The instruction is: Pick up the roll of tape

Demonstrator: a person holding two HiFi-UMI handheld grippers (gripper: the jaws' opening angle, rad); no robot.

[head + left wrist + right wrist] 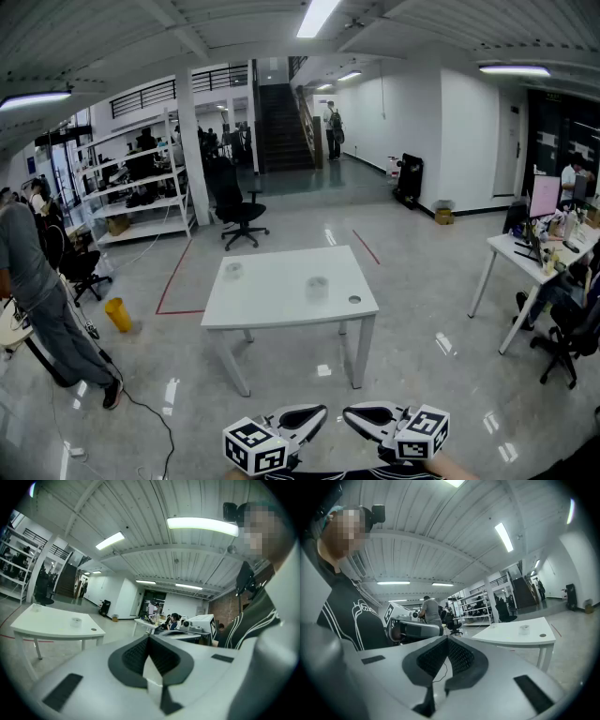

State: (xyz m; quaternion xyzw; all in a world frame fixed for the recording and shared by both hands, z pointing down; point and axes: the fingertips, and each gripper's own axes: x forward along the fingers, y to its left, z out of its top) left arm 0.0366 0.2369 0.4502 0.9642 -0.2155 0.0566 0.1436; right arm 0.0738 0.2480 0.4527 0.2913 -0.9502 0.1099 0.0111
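A pale, translucent roll of tape (317,287) sits near the middle of a white table (281,305), far from both grippers. The same roll shows small in the left gripper view (76,620) and in the right gripper view (525,629). At the bottom of the head view, well short of the table, my left gripper (317,414) and right gripper (350,415) point toward each other. Each one's jaws are closed tip to tip with nothing between them, as the left gripper (149,637) and right gripper (447,639) show in their own views.
A second small pale object (232,271) sits at the table's far left corner and a dark round spot (354,300) near its right edge. A person (37,291), a yellow bin (118,314) and a floor cable lie left. An office chair (239,211) stands behind, a desk (534,258) right.
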